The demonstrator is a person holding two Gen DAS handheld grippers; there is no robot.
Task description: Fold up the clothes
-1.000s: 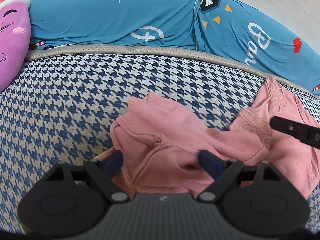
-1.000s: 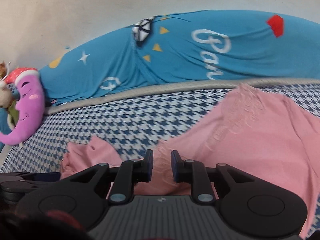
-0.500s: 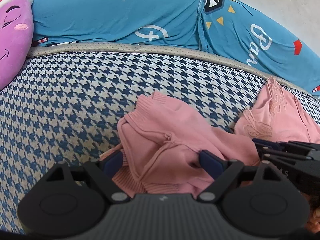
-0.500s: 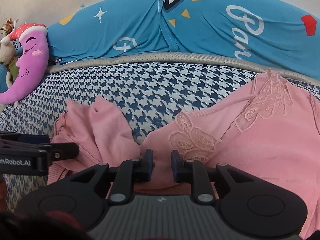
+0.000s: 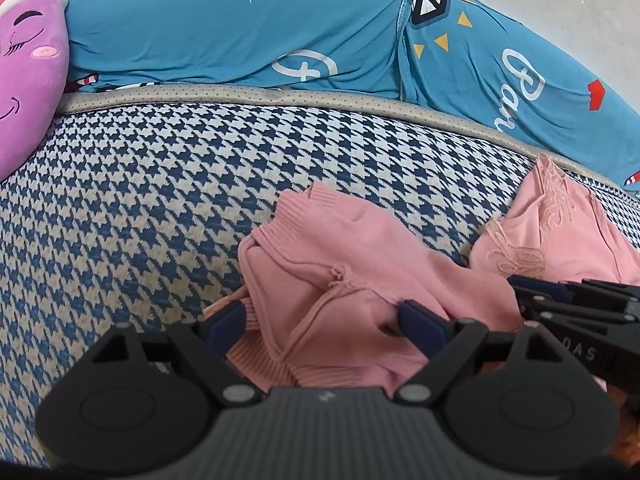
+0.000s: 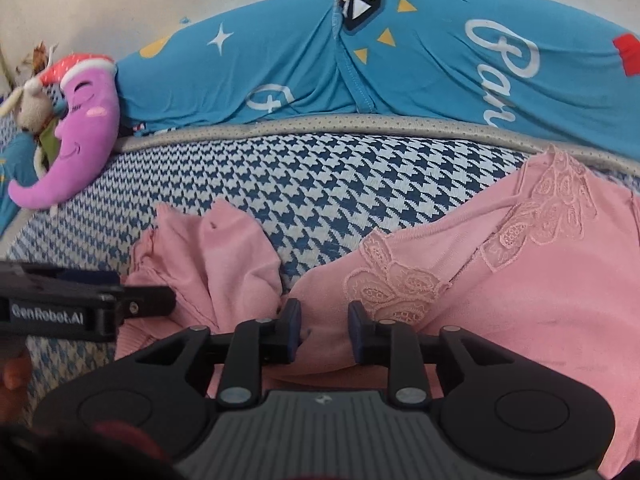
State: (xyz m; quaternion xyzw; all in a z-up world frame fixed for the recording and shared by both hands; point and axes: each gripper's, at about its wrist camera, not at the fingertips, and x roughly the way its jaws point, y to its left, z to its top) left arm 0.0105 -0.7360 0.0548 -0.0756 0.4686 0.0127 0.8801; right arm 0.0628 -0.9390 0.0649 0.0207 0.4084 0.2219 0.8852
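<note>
A pink knit sweater (image 6: 520, 300) with a lace neckline (image 6: 400, 280) lies crumpled on a houndstooth bedcover. Its bunched sleeve (image 5: 340, 248) with a ribbed cuff sits between the wide-spread fingers of my left gripper (image 5: 322, 320), which is open over the cloth. My right gripper (image 6: 324, 322) is low over the sweater's body just below the lace. Its jaws are opening, with pink cloth in the narrow gap and the pads not pressing on it. Each gripper shows in the other's view: the right gripper (image 5: 520, 300) and the left gripper (image 6: 148, 300) lie close side by side.
The blue-and-white houndstooth cover (image 5: 160, 184) spreads to the left and far side. A blue printed pillow (image 5: 240, 40) lies along the back against a pale wall. A purple moon plush (image 6: 80, 128) rests at the far left.
My right gripper has come down onto the sweater and closer to the left gripper, and its jaws have widened a little. The left gripper has stayed put, still wide.
</note>
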